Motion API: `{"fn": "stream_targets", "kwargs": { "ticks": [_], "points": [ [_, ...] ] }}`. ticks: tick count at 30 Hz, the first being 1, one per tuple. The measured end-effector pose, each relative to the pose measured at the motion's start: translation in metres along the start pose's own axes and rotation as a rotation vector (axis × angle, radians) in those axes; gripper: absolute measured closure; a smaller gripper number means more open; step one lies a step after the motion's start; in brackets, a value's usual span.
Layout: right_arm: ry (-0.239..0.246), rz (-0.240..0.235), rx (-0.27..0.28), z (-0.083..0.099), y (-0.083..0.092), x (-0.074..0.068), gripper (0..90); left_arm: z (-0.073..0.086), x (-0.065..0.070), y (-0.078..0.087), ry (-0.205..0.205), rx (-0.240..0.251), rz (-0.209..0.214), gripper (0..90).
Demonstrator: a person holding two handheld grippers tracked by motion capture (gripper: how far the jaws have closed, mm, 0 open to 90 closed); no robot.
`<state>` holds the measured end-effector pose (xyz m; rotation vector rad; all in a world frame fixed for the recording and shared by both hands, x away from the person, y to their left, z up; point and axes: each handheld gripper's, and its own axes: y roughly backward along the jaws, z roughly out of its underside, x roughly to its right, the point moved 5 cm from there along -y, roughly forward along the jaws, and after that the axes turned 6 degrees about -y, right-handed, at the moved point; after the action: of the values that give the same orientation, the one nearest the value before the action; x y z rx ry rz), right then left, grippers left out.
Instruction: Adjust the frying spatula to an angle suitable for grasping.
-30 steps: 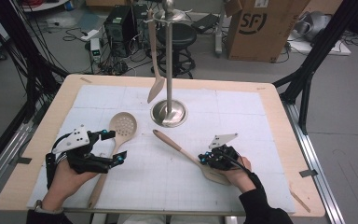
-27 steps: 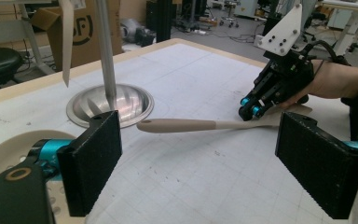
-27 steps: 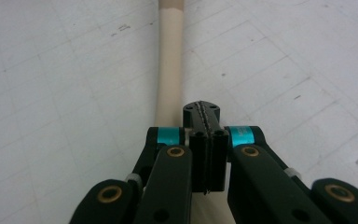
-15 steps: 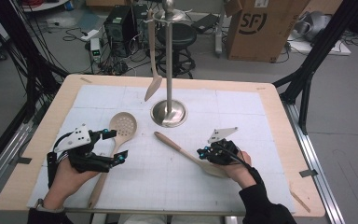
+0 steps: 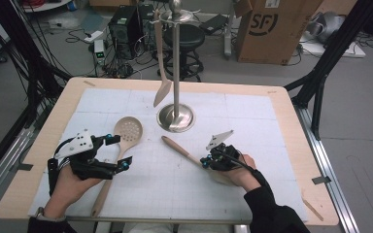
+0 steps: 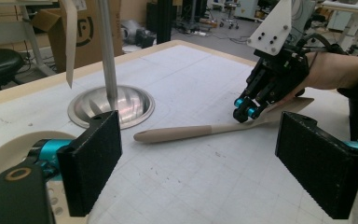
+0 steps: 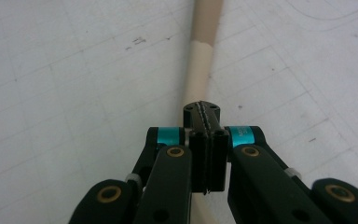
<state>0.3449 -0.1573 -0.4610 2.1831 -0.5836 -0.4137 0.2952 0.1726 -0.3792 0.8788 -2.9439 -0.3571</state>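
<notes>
Nearest the person, the left claw [image 5: 119, 151] sits low on the worktop [image 5: 272, 104], its jaws spread wide with nothing between the pads [image 6: 91, 165]. It hovers over the slotted wooden spoon [image 5: 126, 133], whose handle runs back under the hand towards the near edge.

Across to the other side: the right claw [image 5: 205, 161] has its jaws pressed flat together, pad to pad, as the right gripper view shows plainly. It rides right on top of the wooden spatula [image 5: 184, 153], which lies flat on the white mat [image 5: 252, 126]; the handle points away towards the stand, the blade back under the right hand [image 5: 240, 172]. The closed jaws sit above the handle [image 7: 200, 70]; whether they actually touch it, I cannot tell.

Further out, the metal stand [image 5: 176, 116] rises from its round base at mid-worktop, and a pale spoon [image 5: 161, 73] hangs from its top hook, clear of the surface.
</notes>
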Motion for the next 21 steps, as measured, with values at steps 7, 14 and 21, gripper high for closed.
{"fn": "stream_targets", "kwargs": {
  "ticks": [7,14,21],
  "points": [
    [0.023,-0.035,-0.024,-0.001,0.001,-0.008,90.0,0.0,0.001,-0.001,0.003,-0.004,0.002,15.1],
    [0.049,-0.027,-0.052,-0.007,0.0,-0.011,90.0,0.0,0.0,-0.001,0.001,-0.001,0.002,15.1],
    [0.062,-0.004,-0.062,-0.011,0.006,-0.01,90.0,0.0,0.0,-0.001,0.003,0.0,0.004,15.1]
  ]
}}
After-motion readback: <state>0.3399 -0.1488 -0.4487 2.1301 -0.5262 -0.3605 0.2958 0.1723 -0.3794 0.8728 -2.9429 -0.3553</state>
